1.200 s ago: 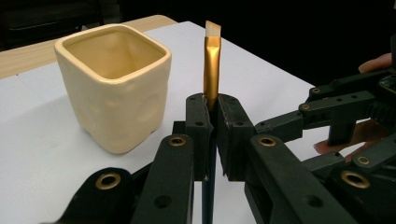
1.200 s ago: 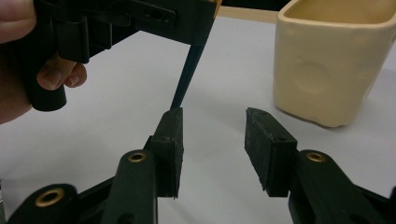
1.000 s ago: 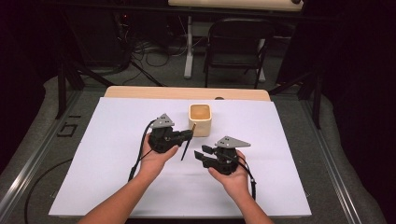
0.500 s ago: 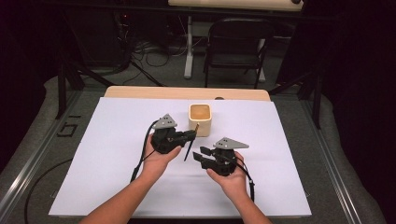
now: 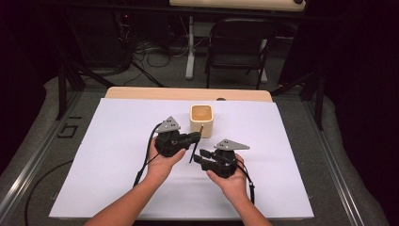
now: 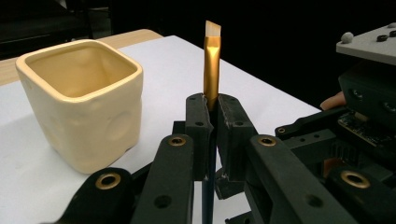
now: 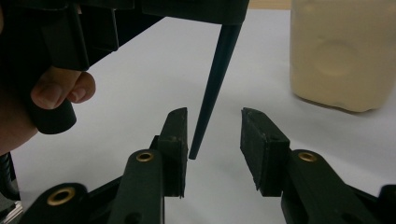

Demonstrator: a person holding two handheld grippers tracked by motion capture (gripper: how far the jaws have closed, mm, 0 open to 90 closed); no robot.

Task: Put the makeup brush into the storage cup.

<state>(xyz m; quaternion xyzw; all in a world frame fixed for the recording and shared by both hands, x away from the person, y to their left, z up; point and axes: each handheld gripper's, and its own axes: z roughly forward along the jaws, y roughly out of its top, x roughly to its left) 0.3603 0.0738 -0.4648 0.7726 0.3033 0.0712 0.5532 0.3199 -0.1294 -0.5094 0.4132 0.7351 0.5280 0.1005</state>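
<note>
we see wide bare room on the white table point(image 5: 108, 179) to the left of the hands, to the right of them and along the near edge. the cream cup point(image 5: 202, 119) stands just past the left gripper point(image 5: 194, 137) and blocks the way straight ahead. the brush point(image 6: 211, 56) clamped in that gripper slants down, its dark handle tip hanging between the parted jaws of the right gripper point(image 7: 212, 135), which have just been closing. the gap on either side of the handle is narrow, and the two grippers crowd each other at the middle.
</note>
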